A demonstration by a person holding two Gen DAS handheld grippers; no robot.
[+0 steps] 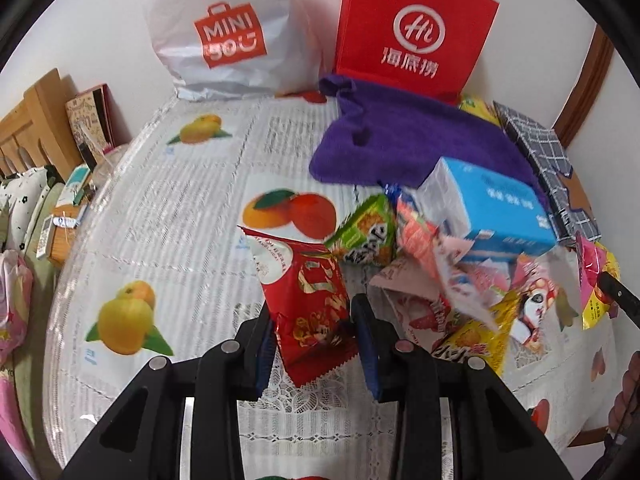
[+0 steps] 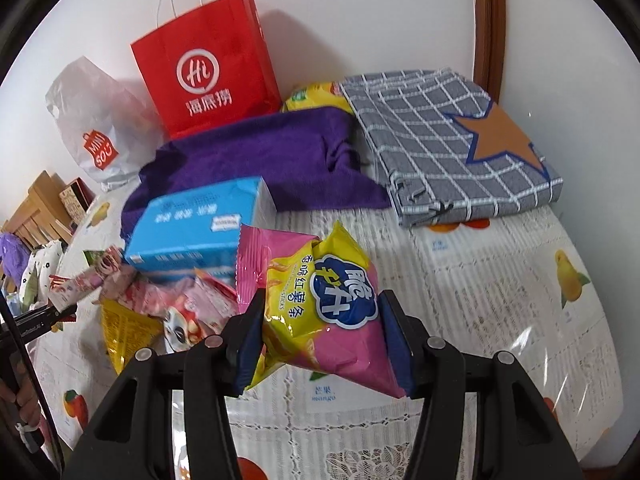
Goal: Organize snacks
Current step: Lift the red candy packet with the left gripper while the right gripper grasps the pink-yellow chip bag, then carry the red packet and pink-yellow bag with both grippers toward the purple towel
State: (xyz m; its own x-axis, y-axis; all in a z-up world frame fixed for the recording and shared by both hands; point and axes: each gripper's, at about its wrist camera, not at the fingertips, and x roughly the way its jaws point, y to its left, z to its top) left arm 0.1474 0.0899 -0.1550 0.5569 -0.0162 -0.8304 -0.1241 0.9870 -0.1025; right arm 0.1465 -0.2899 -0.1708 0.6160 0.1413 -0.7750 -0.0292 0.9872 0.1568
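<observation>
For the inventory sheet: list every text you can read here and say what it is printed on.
"MINI SOU": white plastic bag.
"Hi" and "海底捞": red paper bag.
"香脆红薯条" and "STICKS": pink and yellow snack pack, clamped in the right gripper.
"芒果 mango": tablecloth.
Blue box and red packet in the left gripper: print too blurred.

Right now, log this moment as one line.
left gripper: shut on red snack packet | right gripper: shut on pink-yellow snack bag | snack pile: on table

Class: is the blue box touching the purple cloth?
Touching. In the right wrist view the blue box lies directly on the purple cloth, overlapping its near edge.
</observation>
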